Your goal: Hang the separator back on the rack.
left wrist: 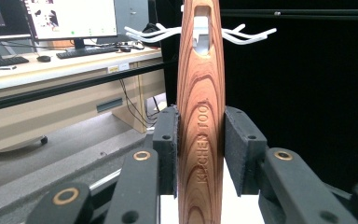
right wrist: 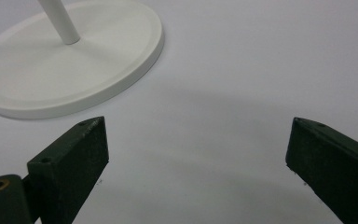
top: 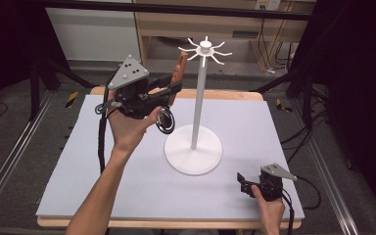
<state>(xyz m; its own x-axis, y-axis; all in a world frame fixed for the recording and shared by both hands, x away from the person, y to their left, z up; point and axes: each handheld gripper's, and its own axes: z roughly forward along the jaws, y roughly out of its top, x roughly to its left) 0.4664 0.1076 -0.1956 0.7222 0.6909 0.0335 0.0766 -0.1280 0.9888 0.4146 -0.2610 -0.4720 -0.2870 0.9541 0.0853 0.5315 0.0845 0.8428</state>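
A kitchen tool with a wooden handle and a round metal head is held upright above the table's left half. My left gripper is shut on it. In the left gripper view both pads press the handle below its hanging hole, which lines up with the white hooks behind it. The white stand rises from a round base at mid-table, its hook crown just right of the handle's top. My right gripper rests open at the front right, with bare mat between its jaws and the base beyond them.
A pale grey mat covers the wooden table. A light wooden cabinet stands behind the table, and black frame legs flank it. A desk with monitors and a keyboard lies beyond the left gripper.
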